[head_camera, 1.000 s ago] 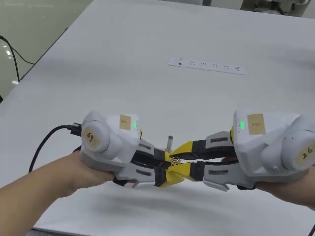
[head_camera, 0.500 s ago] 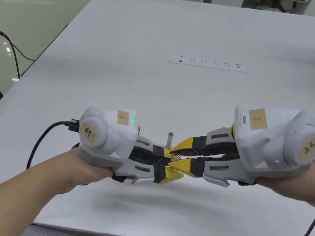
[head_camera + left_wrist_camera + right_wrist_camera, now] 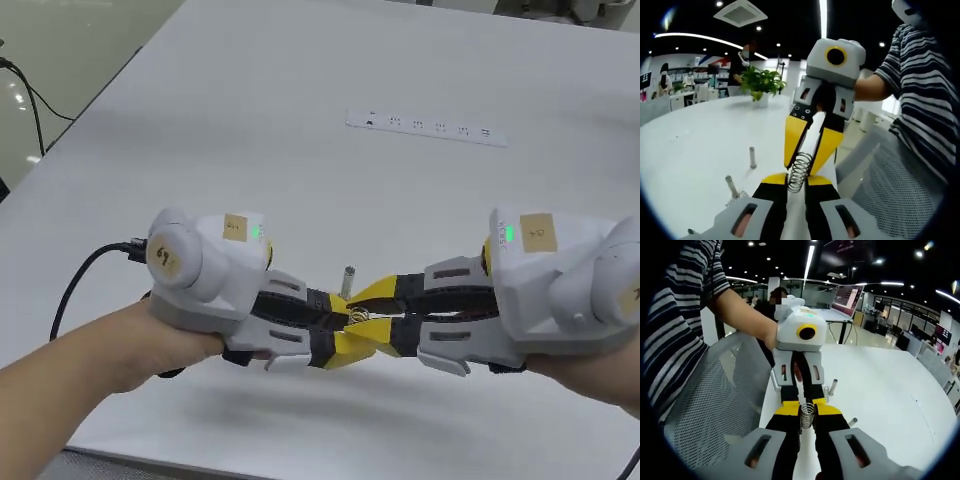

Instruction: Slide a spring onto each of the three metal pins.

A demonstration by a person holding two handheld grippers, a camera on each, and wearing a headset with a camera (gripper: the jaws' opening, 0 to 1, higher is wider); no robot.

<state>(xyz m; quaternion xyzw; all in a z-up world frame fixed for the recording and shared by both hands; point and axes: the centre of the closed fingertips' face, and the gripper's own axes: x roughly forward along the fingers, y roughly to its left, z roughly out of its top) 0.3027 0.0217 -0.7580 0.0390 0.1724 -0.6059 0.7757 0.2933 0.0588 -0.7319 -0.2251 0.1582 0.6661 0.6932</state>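
Both the left gripper [image 3: 796,181] and right gripper [image 3: 807,412] have pale grey shells, black jaws tipped yellow, tan labels and a green light. The spring [image 3: 799,172] and pins [image 3: 753,157] are silvery metal. The table [image 3: 300,150] is off-white, the power strip [image 3: 427,129] white, the cable [image 3: 85,275] black, the sleeve [image 3: 920,75] striped dark and white, the plant [image 3: 760,82] green in a white pot

Two handheld grippers were in view: a left gripper [image 3: 796,181] and a right gripper [image 3: 807,410]. Two springs could be counted, a held spring [image 3: 799,172] and a loose spring [image 3: 738,198]. Two metal pins stood upright, a nearer pin [image 3: 731,186] and a farther pin [image 3: 753,157]. There was one power strip [image 3: 427,129], one black cable [image 3: 85,275] and one potted plant [image 3: 760,82].
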